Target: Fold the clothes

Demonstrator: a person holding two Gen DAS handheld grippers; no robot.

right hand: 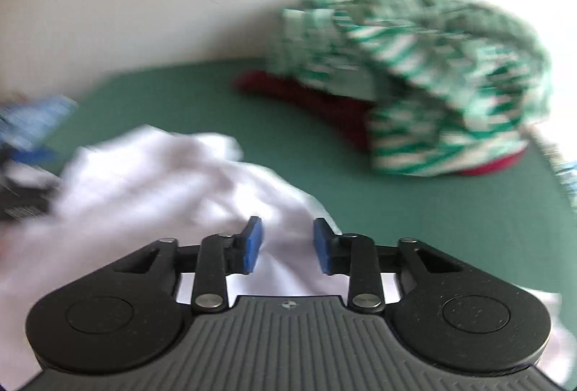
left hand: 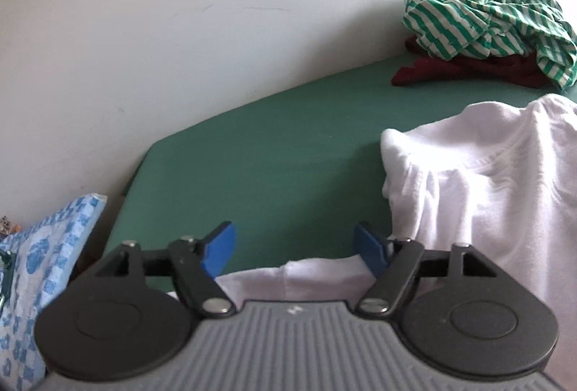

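A white T-shirt [left hand: 487, 181] is lying rumpled on the green surface [left hand: 270, 145], its ribbed neckline turned up toward the left wrist camera; part of it is bunching just under both tools; it is not lying flat or folded. The left hand-held gripper [left hand: 294, 248] is standing wide apart with nothing between its blue pads, hovering over the shirt's near edge; the right hand-held gripper [right hand: 287, 245] is likewise parted and empty, white cloth showing in the gap below, though that view is blurring. The shirt is looking light, limp and thin; it will likely be sagging and creasing wherever it is lifted, so pinching at the shoulder seams beside the collar should be giving the most control. Farther back, a green-striped garment [left hand: 487, 19] is heaping over a dark red one [left hand: 468, 68], well apart from the shirt.
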